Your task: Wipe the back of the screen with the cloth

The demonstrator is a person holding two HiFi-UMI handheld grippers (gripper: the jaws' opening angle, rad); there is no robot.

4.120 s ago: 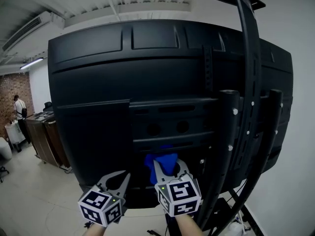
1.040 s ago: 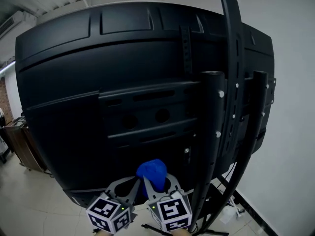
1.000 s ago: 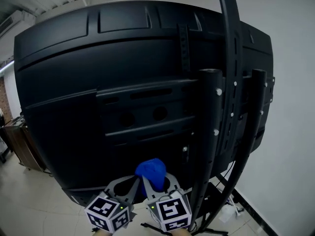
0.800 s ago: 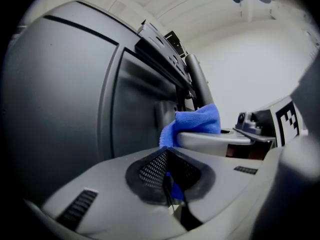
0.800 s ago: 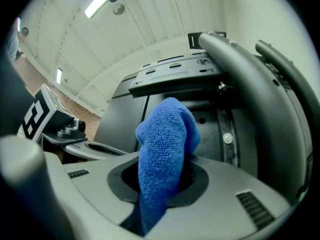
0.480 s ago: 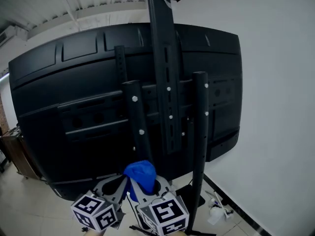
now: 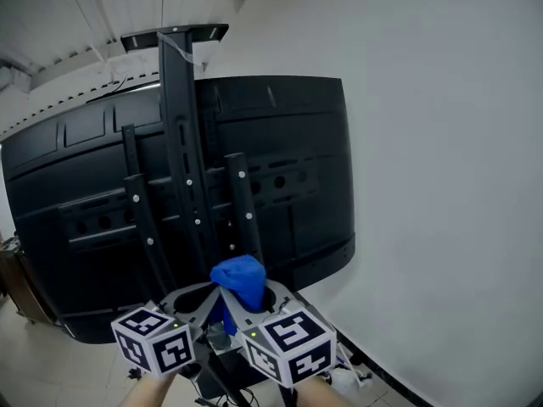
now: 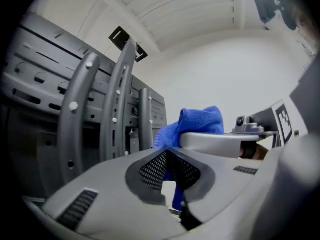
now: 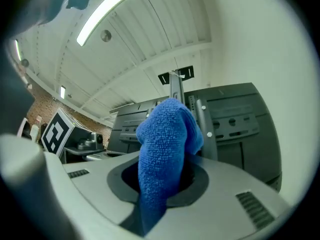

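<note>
The black back of the screen point(image 7: 288, 142) fills the left and middle of the head view, mounted on a black stand point(image 7: 178, 142) with slanted poles. My right gripper point(image 7: 242, 299) is shut on a bunched blue cloth point(image 7: 239, 278), held low in front of the screen's bottom edge and apart from it. The cloth point(image 9: 165, 149) sticks up out of the right gripper point(image 9: 160, 184), with the screen point(image 9: 240, 119) beyond it. My left gripper point(image 7: 193, 302) hangs just left of it, shut on nothing. From the left gripper point(image 8: 169, 151) I see the cloth point(image 8: 197, 124) and stand poles point(image 8: 120, 99).
A white wall point(image 7: 441, 185) takes up the right half of the head view, close behind the screen's right edge. Small items and cables lie on the floor by the stand's foot point(image 7: 349, 378). A dark cabinet point(image 7: 10, 287) shows at the far left.
The view has swung right: the screen has slid left and the white wall now fills the right. Both grippers stay low and close together, the cloth still in the right one.
</note>
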